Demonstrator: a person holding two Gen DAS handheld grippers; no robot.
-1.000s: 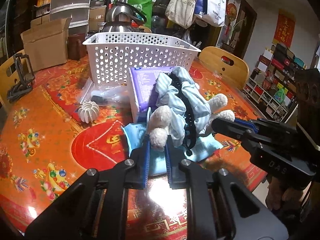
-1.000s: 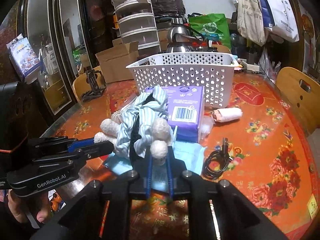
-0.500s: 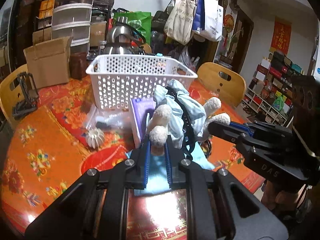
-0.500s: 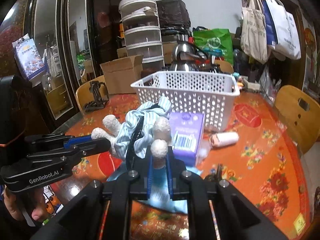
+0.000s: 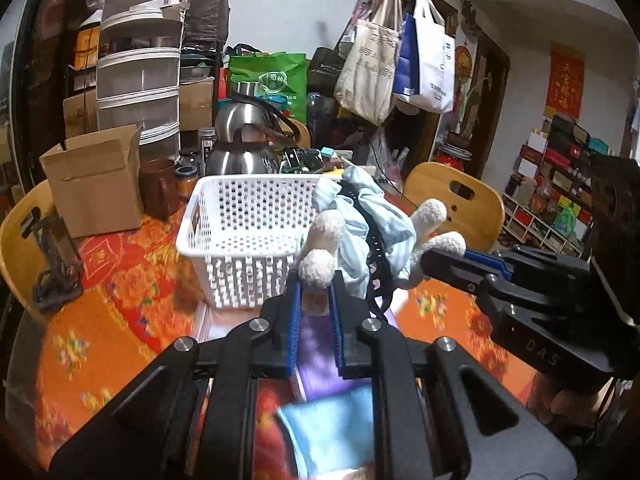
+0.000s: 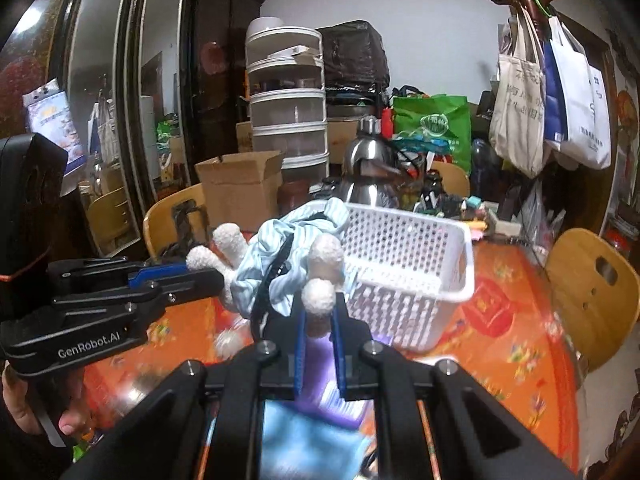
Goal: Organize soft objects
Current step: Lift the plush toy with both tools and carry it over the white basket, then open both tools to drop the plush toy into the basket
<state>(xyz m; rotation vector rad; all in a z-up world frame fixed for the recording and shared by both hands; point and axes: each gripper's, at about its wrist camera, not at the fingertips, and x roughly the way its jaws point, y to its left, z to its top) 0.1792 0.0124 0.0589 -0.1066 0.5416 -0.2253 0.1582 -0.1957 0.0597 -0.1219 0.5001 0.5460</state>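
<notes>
Left wrist view: both tongs, left (image 5: pixel 316 300) and right (image 6: pixel 319 322), clamp the plush toy's (image 5: pixel 360 236) white limbs.

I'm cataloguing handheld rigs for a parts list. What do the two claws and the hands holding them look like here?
Both are matte black, angular linkage frames with silver pivot screws and blue ribbed finger pads. The left claw carries white "GenRobot.AI" lettering; the right claw shows embossed "DAS". A bare hand grips the left handle. No sleeves or cables show.
</notes>
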